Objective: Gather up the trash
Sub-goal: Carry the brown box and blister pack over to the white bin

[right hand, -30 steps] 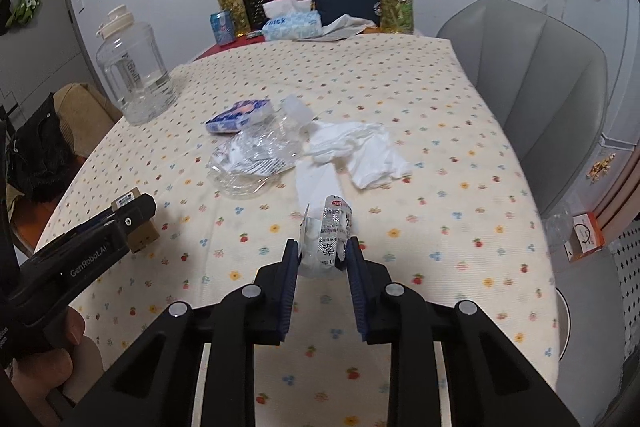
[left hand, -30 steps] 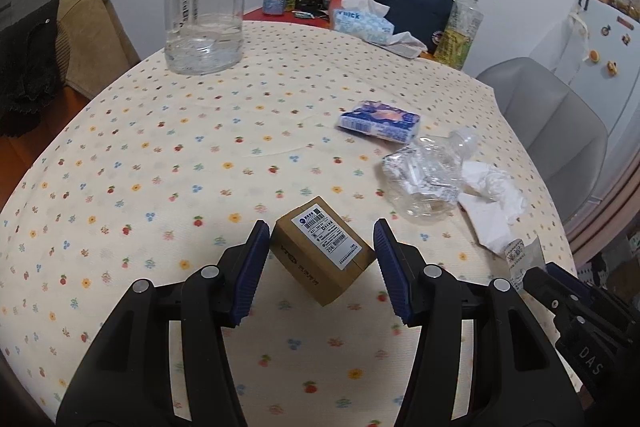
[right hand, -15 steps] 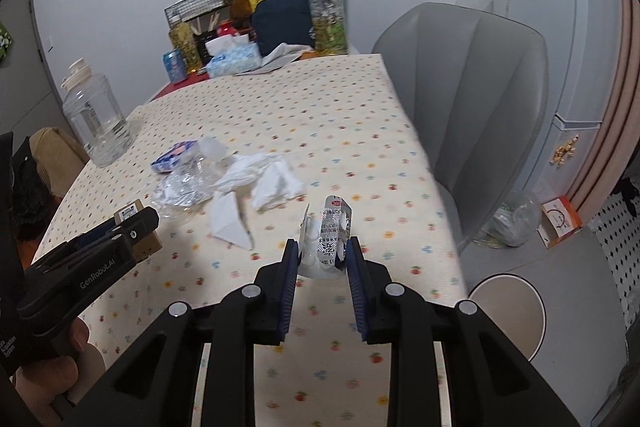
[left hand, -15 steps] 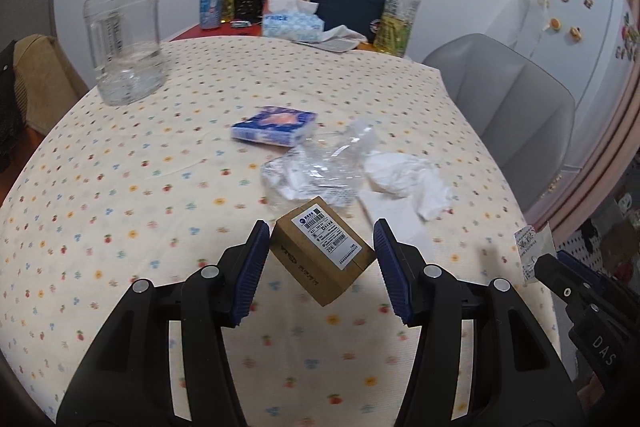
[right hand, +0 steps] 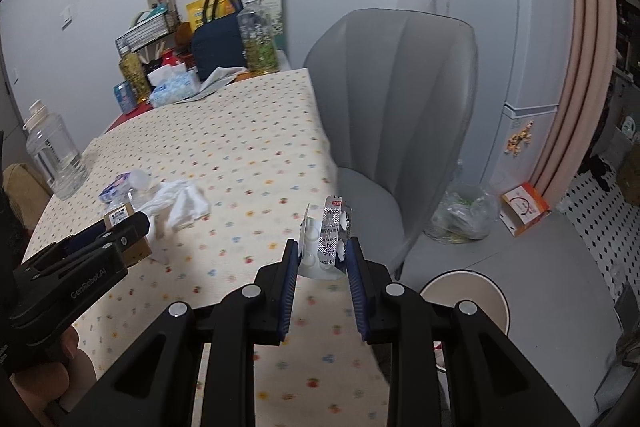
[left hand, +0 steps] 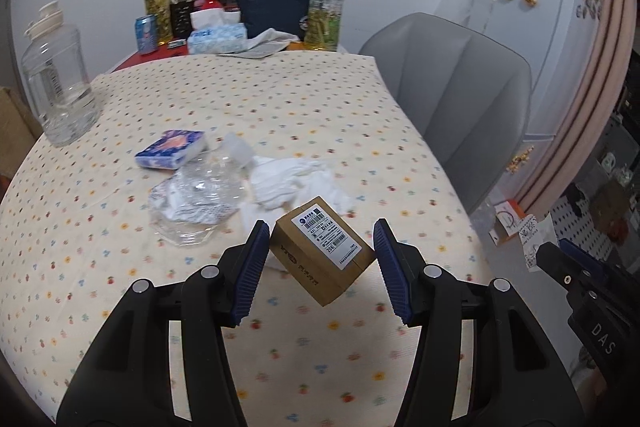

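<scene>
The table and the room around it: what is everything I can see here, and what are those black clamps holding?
cardboard box: one, brown with white label, clamped in the left clamp.
blister pack: one, silver and white, clamped in the right clamp.
crushed plastic bottle: one, clear, mid-table.
tissues: a crumpled white heap, beside the bottle.
tissue packet: one, blue, behind the bottle.
water jug: one, clear, table's left edge.
tablecloth: one, cream with coloured dots.
tote bag: one, navy, among clutter at the far end.
chair: one, grey, right of the table.
bin: one, cream rim, on the floor, partly hidden.
fridge: one, white, with magnets.
left gripper: black, blue pads.
right gripper: black, blue pads.
hand: partly seen behind the left gripper.
</scene>
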